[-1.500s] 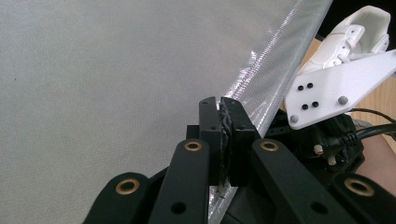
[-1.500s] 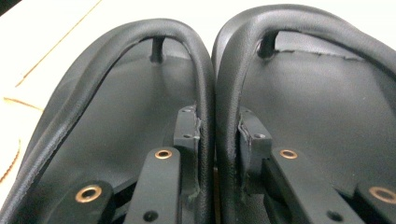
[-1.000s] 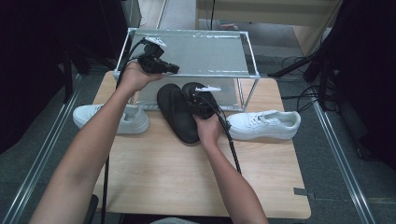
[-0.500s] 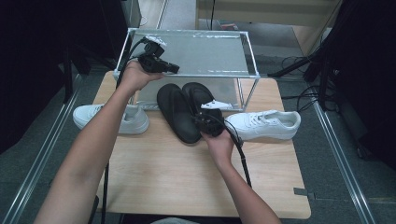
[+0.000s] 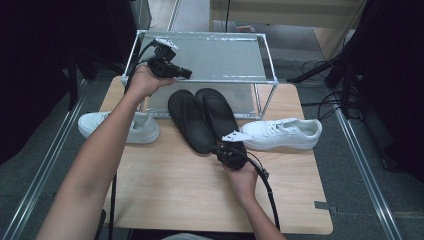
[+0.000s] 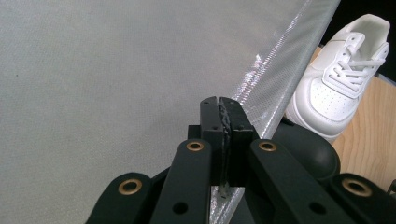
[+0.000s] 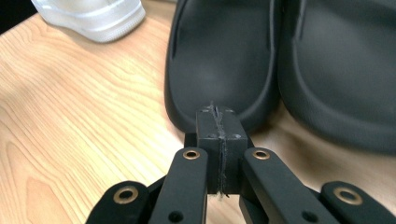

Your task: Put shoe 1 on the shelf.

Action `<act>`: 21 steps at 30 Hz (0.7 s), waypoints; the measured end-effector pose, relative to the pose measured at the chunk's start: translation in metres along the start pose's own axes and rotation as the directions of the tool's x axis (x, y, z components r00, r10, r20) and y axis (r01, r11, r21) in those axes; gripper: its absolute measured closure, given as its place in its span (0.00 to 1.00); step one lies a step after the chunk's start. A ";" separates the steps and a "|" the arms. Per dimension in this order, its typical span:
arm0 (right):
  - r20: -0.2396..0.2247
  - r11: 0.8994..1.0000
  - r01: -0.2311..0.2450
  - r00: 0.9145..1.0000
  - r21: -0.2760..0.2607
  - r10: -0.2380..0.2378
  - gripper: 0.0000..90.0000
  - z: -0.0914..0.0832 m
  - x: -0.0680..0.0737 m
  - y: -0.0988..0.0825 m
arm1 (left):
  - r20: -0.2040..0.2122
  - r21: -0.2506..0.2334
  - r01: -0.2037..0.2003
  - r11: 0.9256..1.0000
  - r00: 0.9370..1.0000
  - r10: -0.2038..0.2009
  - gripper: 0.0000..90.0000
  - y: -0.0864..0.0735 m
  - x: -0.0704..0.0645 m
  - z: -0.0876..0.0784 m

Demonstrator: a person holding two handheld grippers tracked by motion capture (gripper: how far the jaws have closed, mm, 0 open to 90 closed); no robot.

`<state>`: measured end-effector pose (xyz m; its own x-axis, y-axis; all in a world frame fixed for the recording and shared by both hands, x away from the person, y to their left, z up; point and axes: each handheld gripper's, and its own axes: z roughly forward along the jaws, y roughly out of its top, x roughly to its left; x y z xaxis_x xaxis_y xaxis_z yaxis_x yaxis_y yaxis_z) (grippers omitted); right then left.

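The left tool (image 5: 186,74), jaws together on nothing, rests at the shelf (image 5: 215,80) front edge. The black slippers (image 5: 202,117) lie mid-surface, long axis running away from the person. The right tool (image 5: 222,150), nearer, sits at their heel ends; its jaws have just been closing, empty, after drawing back from the slippers since earlier.

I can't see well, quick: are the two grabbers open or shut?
Left gripper: shut, holding nothing.
Right gripper: just closed, shut, nothing between its jaws.

Light wooden table (image 5: 165,190) on grey carpeted floor (image 5: 380,200); dark surroundings; metal rails (image 5: 40,170) alongside.
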<state>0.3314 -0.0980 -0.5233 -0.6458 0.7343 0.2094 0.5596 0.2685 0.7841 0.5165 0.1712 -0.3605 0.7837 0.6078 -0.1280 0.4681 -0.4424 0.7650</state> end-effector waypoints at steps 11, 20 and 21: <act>-0.011 0.999 0.002 1.000 0.042 -0.002 1.00 0.015 -0.001 -0.010 | -0.003 0.001 -0.004 1.000 1.000 0.004 0.99 0.000 0.000 0.000; -0.009 1.000 -0.006 1.000 0.019 0.006 1.00 0.030 0.004 -0.007 | -0.008 0.004 -0.010 1.000 1.000 0.010 1.00 0.000 -0.001 0.000; -0.008 1.000 -0.005 1.000 0.017 0.005 1.00 0.032 0.005 -0.006 | -0.008 0.005 -0.012 1.000 1.000 0.012 1.00 0.000 -0.001 0.000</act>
<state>0.3416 -0.0764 -0.5454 -0.6470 0.7306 0.2182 0.5717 0.2755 0.7728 0.5160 0.1703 -0.3605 0.7860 0.6077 -0.1133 0.4604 -0.4532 0.7633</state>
